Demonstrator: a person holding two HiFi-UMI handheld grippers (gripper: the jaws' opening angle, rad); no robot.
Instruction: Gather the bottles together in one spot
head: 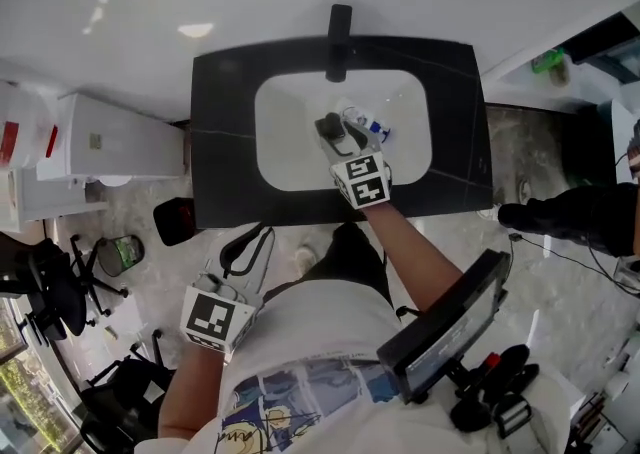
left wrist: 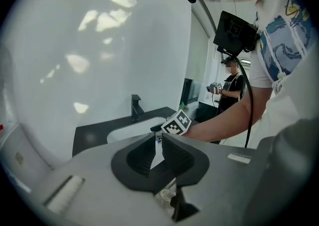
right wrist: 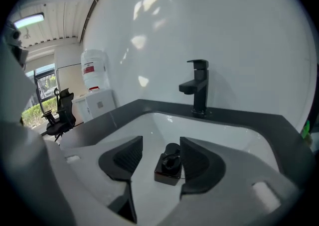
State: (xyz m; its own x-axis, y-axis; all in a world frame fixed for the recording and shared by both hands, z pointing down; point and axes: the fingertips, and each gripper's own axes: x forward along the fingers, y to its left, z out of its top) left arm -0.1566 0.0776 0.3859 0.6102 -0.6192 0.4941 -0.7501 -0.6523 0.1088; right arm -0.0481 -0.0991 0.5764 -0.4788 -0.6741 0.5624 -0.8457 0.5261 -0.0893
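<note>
1. The right tongs reach down into the white sink set in the black bench.
2. In the right gripper view those tongs are spread, with a small dark bottle standing on the sink floor between them. It is just beside the right jaw and clear of the left one.
3. A clear bottle with a blue cap lies in the sink just right of the tongs.
4. A black tap stands at the far edge.
5. The left tongs hang near the body, off the bench. They are all but pressed together, with nothing between them.
</note>
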